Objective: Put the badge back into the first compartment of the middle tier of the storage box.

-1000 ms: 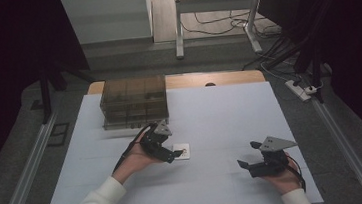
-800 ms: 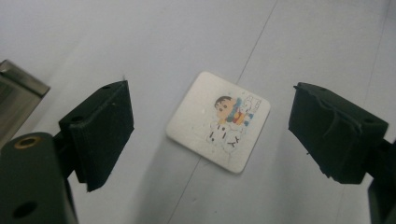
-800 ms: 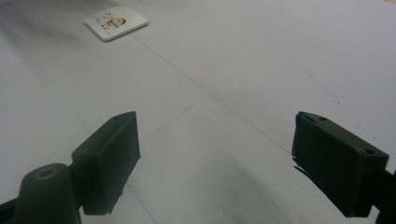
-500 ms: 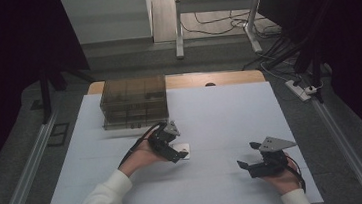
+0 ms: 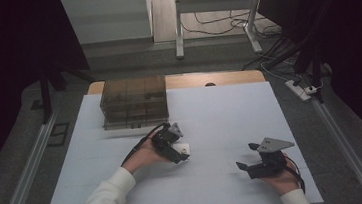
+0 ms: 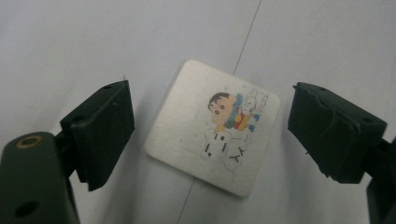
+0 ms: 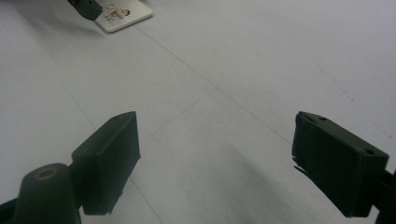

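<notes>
A: What is lying under everything here?

B: One white table top [image 5: 221, 118] is spreading across the high view, with thin seam lines running over it. Beyond its far edge a grey floor is showing, and a metal frame [image 5: 210, 8] with loose cables is standing there.

A: How many things are sitting on the table?

B: Two. One smoky, see-through drawer box [image 5: 134, 101] is standing near the far left part of the surface. One small white square tile with rounded corners [image 6: 212, 127] is lying flat nearer the person, left of centre and well apart from the box. A cartoon child with a white dog is printed on its face.

A: And how many grippers?

B: Two, one in each hand. The left gripper [image 5: 180, 154] is hanging right over the tile, tilted down at it. In the left gripper view its two black jaws are standing spread wide, one on each side of the tile, and neither is touching it.

A: What is the right one doing?

B: The right gripper [image 5: 247, 163] is sitting low near the front right part of the table, well apart from the tile. In the right gripper view its jaws are gaping over bare white surface, gripping nothing. Far off at the top left of that view, the tile and a tip of the other gripper are showing.
</notes>
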Motion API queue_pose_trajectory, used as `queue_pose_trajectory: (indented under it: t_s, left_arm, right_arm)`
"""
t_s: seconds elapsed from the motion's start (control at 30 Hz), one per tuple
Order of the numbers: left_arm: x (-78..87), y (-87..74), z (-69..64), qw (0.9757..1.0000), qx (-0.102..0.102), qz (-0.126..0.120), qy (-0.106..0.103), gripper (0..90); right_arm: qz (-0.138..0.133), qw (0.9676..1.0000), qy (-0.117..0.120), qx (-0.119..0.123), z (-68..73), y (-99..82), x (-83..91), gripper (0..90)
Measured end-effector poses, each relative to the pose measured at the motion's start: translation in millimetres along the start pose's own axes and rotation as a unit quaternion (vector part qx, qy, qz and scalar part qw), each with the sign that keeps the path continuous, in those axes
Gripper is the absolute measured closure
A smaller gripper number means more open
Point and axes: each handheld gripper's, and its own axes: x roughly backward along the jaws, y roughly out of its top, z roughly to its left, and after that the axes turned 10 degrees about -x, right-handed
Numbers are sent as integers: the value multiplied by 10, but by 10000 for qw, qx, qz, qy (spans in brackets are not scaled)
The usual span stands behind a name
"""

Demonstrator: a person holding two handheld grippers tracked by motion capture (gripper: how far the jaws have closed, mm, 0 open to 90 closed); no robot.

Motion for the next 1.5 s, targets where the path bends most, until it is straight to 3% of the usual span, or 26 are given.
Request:
queue_pose_trajectory:
  t_s: [0.23,0.43,0.67,1.07,1.5]
  left_arm:
    - [-51,6,-3,9998,-163,118,-96,168]
    - [-62,3,-17,9992,-354,187,-27,196]
    - [-38,17,-63,9981,-582,200,-45,318]
    - [-18,22,-82,9982,-578,185,25,330]
    - [149,44,-119,9989,-438,-156,107,329]
  right_arm:
    - [-18,10000,0,-14,6,-3,-10,149]
    - [-93,9999,56,-89,9,2,-3,153]
    - [-83,9999,84,-126,8,0,-12,153]
    - [-199,9994,182,-215,9,9,0,155]
    - [-184,9994,169,-229,6,9,-1,156]
